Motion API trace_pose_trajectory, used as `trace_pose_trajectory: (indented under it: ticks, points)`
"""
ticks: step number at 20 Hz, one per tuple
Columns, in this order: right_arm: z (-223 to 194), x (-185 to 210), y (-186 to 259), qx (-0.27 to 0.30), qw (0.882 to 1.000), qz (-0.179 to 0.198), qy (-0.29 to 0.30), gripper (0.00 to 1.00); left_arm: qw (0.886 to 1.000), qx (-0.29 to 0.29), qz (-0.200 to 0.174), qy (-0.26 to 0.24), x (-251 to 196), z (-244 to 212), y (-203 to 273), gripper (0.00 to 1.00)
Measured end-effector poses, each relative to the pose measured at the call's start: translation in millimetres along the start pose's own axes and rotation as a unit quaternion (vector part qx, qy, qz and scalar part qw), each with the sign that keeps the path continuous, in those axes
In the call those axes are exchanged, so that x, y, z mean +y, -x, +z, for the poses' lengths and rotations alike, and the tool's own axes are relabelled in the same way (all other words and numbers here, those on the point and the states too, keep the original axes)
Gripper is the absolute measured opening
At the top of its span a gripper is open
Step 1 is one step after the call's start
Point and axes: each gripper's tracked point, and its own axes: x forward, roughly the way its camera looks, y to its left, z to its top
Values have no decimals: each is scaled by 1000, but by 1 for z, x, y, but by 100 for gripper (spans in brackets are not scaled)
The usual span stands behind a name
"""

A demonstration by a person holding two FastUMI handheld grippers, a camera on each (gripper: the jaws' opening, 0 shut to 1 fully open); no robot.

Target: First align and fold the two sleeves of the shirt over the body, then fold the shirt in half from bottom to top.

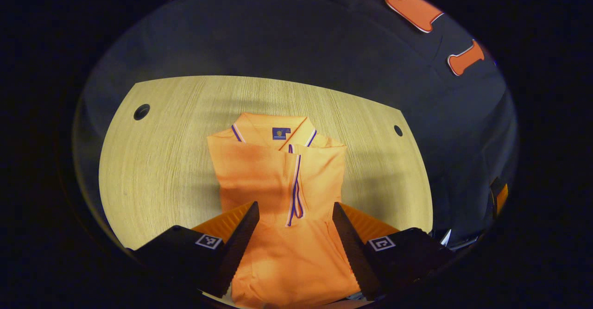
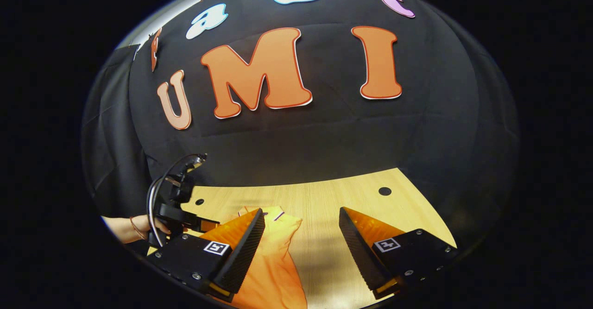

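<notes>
An orange polo shirt (image 1: 259, 170) lies flat on the wooden table (image 1: 157, 160), collar at the far end, placket facing up, both sleeves folded in over the body. My left gripper (image 1: 295, 205) hovers open over the shirt's lower half, one finger on either side of the placket, holding nothing. In the right gripper view the shirt (image 2: 273, 267) lies at the lower left, partly behind the left finger. My right gripper (image 2: 301, 211) is open over the shirt's right edge and bare table. The left gripper (image 2: 178, 207) shows farther off at the left, held by a hand (image 2: 125, 228).
The table (image 2: 324, 253) has a small round hole near each far corner (image 1: 141, 111) (image 1: 398, 130) (image 2: 384, 191). The black cloth wall (image 2: 324, 142) stands right behind the table's far edge. Bare wood lies on both sides of the shirt.
</notes>
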Motion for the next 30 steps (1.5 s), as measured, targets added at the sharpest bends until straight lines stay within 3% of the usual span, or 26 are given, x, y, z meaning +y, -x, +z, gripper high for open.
trace_pose_trajectory:
  ticks: [5, 9, 13, 18, 24, 30]
  points:
    - [-43, 6, 14, 57, 998, -2, 25, 98, 999, -34, 21, -32, 17, -44, 57, 96]
    - [-117, 8, 35, 148, 988, -13, 41, 98, 998, -39, 51, -16, 40, -99, 93, 99]
    - [-194, -4, 65, 242, 969, -40, 43, 99, 995, -23, 95, -29, 57, -164, 115, 99]
    - [-271, -1, 100, 341, 938, -53, 26, 99, 993, 57, 101, -33, 67, -253, 103, 98]
    - [-331, 9, 123, 425, 903, -47, 38, 99, 985, 121, 115, -35, 77, -311, 95, 98]
    - [-359, 9, 128, 465, 882, -48, 52, 99, 978, 176, 107, -35, 63, -356, 78, 99]
